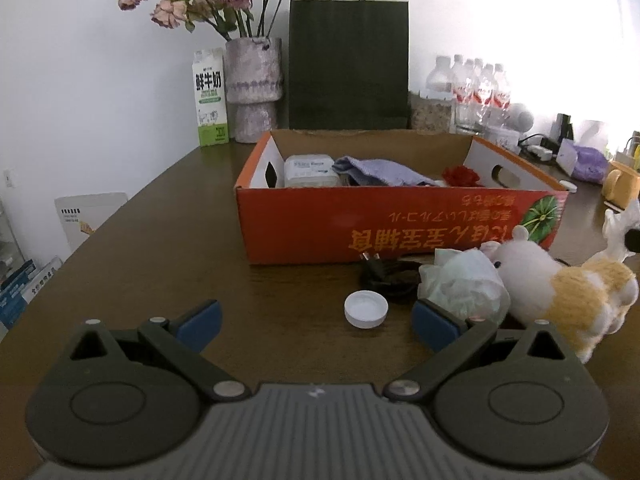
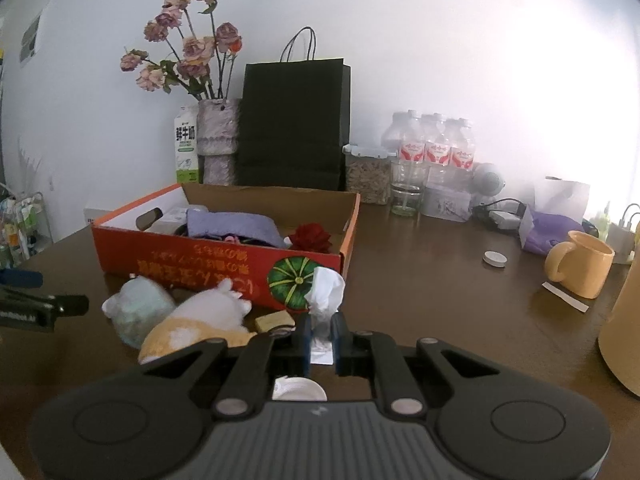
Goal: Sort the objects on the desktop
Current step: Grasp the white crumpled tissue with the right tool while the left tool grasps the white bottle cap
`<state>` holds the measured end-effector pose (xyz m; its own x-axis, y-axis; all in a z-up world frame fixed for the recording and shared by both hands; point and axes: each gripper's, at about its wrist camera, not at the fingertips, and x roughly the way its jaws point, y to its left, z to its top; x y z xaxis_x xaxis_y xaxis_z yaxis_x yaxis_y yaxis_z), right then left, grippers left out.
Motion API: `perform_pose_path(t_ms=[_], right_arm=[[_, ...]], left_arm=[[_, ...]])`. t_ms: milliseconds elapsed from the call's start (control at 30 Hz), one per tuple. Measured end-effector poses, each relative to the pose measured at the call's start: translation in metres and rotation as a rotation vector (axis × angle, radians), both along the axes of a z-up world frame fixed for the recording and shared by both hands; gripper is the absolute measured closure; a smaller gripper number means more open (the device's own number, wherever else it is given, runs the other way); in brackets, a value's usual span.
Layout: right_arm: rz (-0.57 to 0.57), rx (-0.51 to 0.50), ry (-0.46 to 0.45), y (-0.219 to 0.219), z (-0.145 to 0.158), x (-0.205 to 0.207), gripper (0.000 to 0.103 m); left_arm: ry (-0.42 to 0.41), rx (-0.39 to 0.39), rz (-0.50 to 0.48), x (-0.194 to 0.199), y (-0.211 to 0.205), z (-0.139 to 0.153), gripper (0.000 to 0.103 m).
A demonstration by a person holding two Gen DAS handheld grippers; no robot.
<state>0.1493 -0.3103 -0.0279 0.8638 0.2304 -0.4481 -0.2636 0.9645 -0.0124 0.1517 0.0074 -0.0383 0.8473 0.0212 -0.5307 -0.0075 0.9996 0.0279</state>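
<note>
An orange cardboard box (image 1: 400, 226) stands mid-table and holds a white packet (image 1: 310, 170), a purple cloth (image 1: 380, 172) and a red flower (image 1: 460, 176). In front of it lie a white cap (image 1: 366, 309), a black plug with its cord (image 1: 384, 276), a pale green crumpled wad (image 1: 460, 284) and a white-and-yellow plush toy (image 1: 560, 284). My left gripper (image 1: 316, 326) is open, low over the table, just short of the cap. My right gripper (image 2: 322, 338) is shut on a white tissue (image 2: 326, 292), held up in front of the box (image 2: 200, 264). The plush toy (image 2: 196, 324) lies to its left.
Against the wall stand a milk carton (image 1: 210, 98), a vase of dried roses (image 1: 252, 88), a black paper bag (image 1: 348, 64) and water bottles (image 1: 472, 88). A yellow mug (image 2: 580, 262), a small white lid (image 2: 495, 258), a purple pouch (image 2: 552, 230) and a tall yellow container (image 2: 624, 320) sit at the right.
</note>
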Motion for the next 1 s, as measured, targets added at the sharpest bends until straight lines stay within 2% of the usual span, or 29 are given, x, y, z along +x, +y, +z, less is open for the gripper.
perform_pose_path(t_ms=[233, 400, 600, 667, 700, 833, 1000], right_arm=[[0.002, 0.013, 0.001, 0.001, -0.002, 0.017, 0.094], [-0.006, 0.025, 0.0, -0.002, -0.003, 0.026, 0.094], [-0.006, 0.028, 0.002, -0.005, -0.002, 0.029, 0.094], [-0.004, 0.031, 0.005, -0.005, -0.002, 0.031, 0.094], [-0.003, 0.032, 0.006, -0.005, -0.003, 0.03, 0.094], [0.002, 0.034, 0.011, -0.004, -0.004, 0.03, 0.094], [0.009, 0.039, 0.002, -0.003, -0.001, 0.027, 0.094]], left_arm=[[0.04, 0.011, 0.02, 0.025, -0.002, -0.009, 0.0], [0.067, -0.002, -0.011, 0.032, 0.0, -0.012, 0.004], [0.088, -0.006, -0.042, 0.037, -0.003, -0.015, 0.025], [0.097, -0.01, -0.053, 0.038, -0.004, -0.017, 0.038], [0.091, -0.01, -0.061, 0.038, -0.004, -0.017, 0.04], [0.087, -0.022, -0.089, 0.037, -0.007, -0.015, 0.074], [0.077, -0.026, -0.091, 0.034, -0.006, -0.012, 0.074]])
